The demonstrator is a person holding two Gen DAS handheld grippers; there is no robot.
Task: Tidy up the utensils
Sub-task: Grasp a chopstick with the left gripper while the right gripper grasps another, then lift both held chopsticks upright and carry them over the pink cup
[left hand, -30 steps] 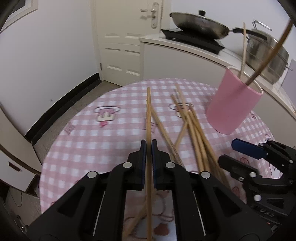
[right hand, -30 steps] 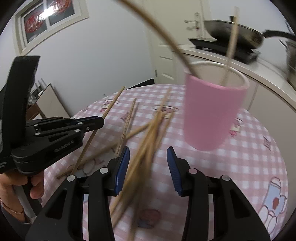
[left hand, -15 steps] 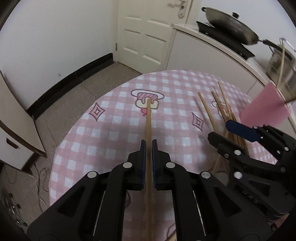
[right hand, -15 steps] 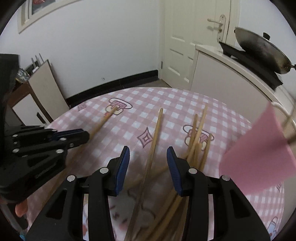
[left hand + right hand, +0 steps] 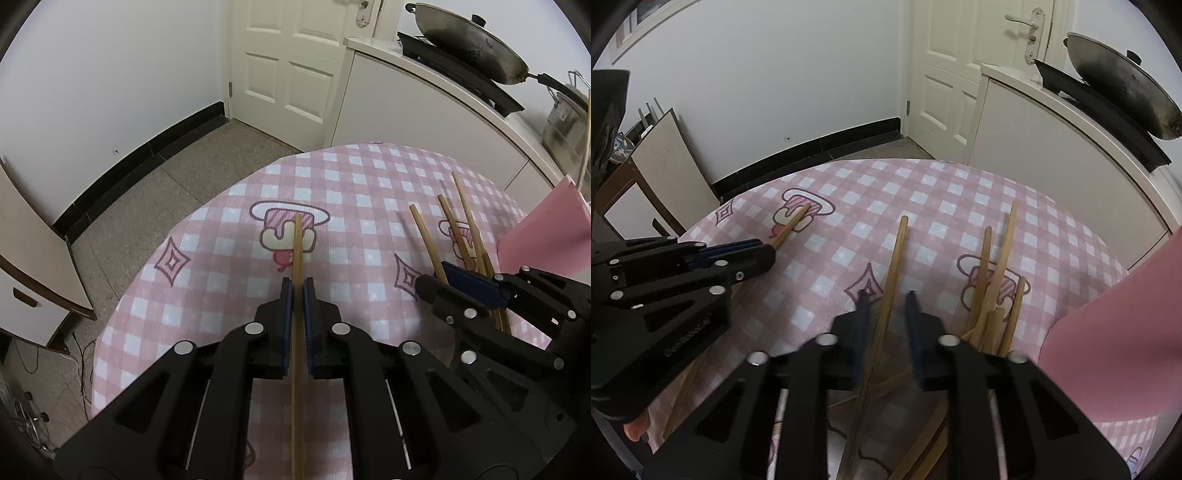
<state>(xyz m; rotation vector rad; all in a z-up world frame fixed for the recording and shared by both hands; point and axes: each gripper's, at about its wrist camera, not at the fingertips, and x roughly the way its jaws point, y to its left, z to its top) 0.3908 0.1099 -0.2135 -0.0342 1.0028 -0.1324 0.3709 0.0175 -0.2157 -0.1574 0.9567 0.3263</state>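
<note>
My left gripper [image 5: 297, 284] is shut on one wooden chopstick [image 5: 297, 251], whose tip hovers over a cake drawing on the pink checked tablecloth [image 5: 351, 173]. The right wrist view shows that gripper [image 5: 764, 251] at the left, with its chopstick [image 5: 792, 227] sticking out. My right gripper [image 5: 886, 299] is low over the table, jaws closing around a single chopstick [image 5: 895, 258]; a gap still shows on both sides of it. Several more chopsticks [image 5: 997, 280] lie in a loose pile just to the right. The pink cup [image 5: 1115, 339] stands at the far right.
A white counter [image 5: 388, 92] with a wok [image 5: 469, 40] on a stove runs behind the table. A white door [image 5: 291, 55] is at the back. A low cabinet [image 5: 29, 266] stands left of the table. A person's fingertip [image 5: 633, 430] shows under the left gripper.
Both grippers have swung left, away from the pink cup. The right jaws have narrowed around one chopstick apart from the pile. The left still grips its chopstick.
</note>
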